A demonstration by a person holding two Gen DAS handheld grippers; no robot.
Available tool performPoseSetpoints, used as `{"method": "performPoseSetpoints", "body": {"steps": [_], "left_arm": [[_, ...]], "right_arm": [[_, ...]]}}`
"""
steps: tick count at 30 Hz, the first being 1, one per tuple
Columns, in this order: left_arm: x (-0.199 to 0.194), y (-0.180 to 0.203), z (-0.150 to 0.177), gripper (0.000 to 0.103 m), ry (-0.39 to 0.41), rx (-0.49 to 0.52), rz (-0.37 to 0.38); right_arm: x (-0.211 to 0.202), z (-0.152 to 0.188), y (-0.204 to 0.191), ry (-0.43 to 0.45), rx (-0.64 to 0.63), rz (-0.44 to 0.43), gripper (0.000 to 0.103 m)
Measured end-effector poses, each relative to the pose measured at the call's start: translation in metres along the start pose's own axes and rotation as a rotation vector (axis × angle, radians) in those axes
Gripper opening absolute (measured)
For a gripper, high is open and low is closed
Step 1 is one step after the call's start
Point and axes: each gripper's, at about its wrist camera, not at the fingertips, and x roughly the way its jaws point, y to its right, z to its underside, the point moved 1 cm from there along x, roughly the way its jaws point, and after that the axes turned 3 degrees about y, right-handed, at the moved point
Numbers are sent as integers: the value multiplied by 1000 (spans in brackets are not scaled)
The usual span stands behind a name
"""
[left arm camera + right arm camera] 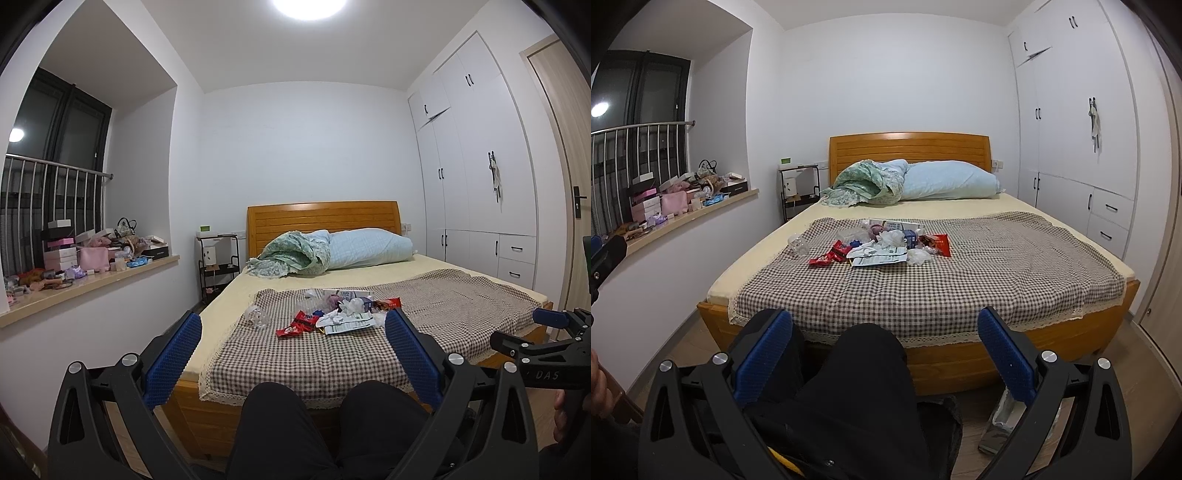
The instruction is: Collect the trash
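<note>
The trash pile, wrappers and crumpled paper, lies mid-bed on the checked cloth, nearer its headboard edge, likely heaped for picking. Our left gripper and right gripper hang released, well short of it. Only the right view shows something silvery, maybe a bag, on the floor.

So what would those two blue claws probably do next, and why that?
Probably move forward toward the trash pile on the checkered cloth. Both the left gripper and right gripper are open and empty, held back over the person's knees at the foot of the bed, so nothing is within grasp yet.
</note>
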Motion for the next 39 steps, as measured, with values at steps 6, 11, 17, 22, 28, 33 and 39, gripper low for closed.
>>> {"method": "performPoseSetpoints", "body": {"steps": [6,11,17,22,28,33,39], "left_arm": [[-1,1,0,96,2,1,0],[-1,2,-1,96,0,0,-1],[-1,1,-1,96,2,0,-1],[-2,1,-1,96,1,-1,-1],[-2,0,-1,96,3,1,-1],[-2,0,-1,96,4,1,-3],[-2,0,-1,96,4,2,-2]], "right_arm": [[0,-1,2,4,8,27,97],[-1,1,-1,7,-2,39,97],[0,1,-1,5,-4,44,97],[1,3,-3,0,-11,41,97],[1,3,-2,-4,-14,41,97],[1,4,-3,-8,-21,35,97],[2,4,-3,-16,-29,30,97]]}}
